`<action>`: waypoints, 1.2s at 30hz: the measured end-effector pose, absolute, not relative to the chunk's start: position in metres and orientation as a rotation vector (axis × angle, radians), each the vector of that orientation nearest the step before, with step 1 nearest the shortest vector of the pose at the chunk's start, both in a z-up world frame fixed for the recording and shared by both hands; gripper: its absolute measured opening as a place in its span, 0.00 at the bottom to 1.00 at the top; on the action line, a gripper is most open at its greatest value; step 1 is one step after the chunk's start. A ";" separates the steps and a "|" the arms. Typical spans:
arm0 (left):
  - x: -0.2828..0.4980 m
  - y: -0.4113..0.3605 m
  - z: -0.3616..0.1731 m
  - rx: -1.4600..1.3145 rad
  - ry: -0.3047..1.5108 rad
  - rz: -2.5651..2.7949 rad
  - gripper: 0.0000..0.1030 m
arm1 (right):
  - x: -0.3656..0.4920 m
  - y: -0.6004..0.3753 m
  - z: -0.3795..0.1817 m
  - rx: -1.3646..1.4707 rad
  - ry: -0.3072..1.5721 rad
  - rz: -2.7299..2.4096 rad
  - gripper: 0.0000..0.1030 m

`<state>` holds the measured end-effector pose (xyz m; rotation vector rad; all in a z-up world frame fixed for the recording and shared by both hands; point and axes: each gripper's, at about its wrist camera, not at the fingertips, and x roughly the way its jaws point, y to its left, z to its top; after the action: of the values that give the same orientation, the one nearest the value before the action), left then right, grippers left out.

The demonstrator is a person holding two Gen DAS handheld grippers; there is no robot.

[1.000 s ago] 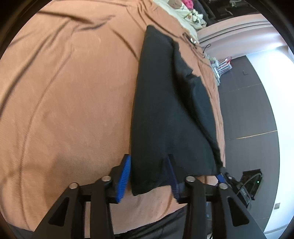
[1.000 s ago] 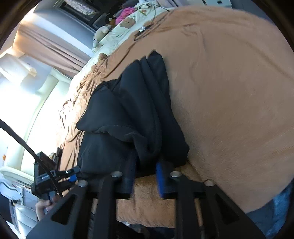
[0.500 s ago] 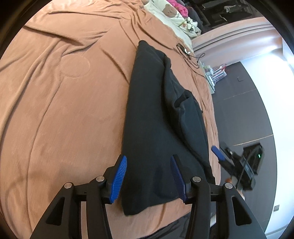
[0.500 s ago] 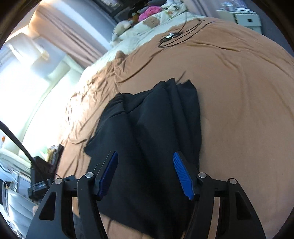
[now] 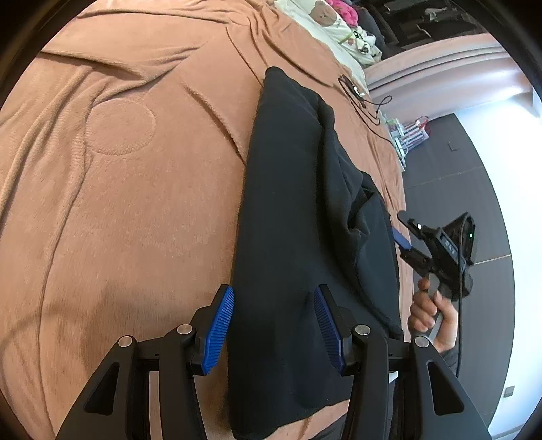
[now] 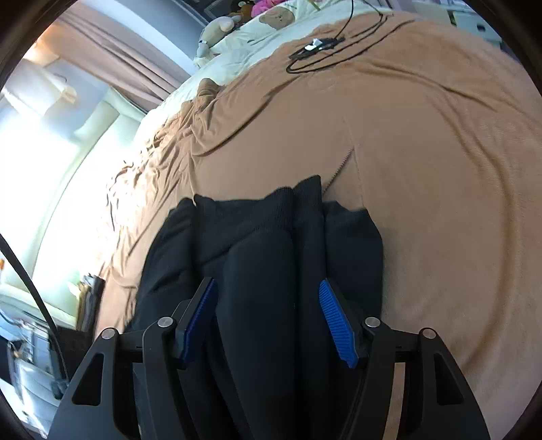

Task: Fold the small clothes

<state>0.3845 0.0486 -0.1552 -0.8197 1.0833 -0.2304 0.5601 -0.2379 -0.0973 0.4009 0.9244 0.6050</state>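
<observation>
A black garment lies folded lengthwise on the brown blanket. My left gripper is open above the garment's near end, its blue pads astride the cloth without gripping it. The right gripper's body shows in the left wrist view at the garment's right edge, held by a hand. In the right wrist view the garment shows ribbed cuffs at its far end, and my right gripper is open over it, holding nothing.
A black cable with a small device lies on the blanket beyond the garment. A cream quilt with bear prints and soft toys sits at the bed's far end. The dark floor is off the bed's right edge.
Both grippers have let go of the garment and opened. Both have drawn back and lifted, and the garment now lies flat on the blanket.
</observation>
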 end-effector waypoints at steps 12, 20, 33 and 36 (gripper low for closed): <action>0.384 0.051 -0.158 -0.817 1.088 -0.205 0.49 | 0.597 -0.232 -0.093 0.411 0.905 0.603 0.46; 0.391 0.051 -0.159 -0.814 1.093 -0.188 0.49 | 0.609 -0.204 -0.114 0.310 1.007 0.635 0.44; 0.391 0.050 -0.159 -0.818 1.094 -0.181 0.49 | 0.597 -0.192 -0.102 0.122 0.944 0.495 0.02; 0.392 0.050 -0.157 -0.822 1.097 -0.181 0.49 | 0.594 -0.181 -0.104 0.091 0.991 0.436 0.24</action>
<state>0.3916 0.0496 -0.1567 -0.8218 1.0975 -0.1806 0.5944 -0.1810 -0.1039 0.0907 0.9905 0.4360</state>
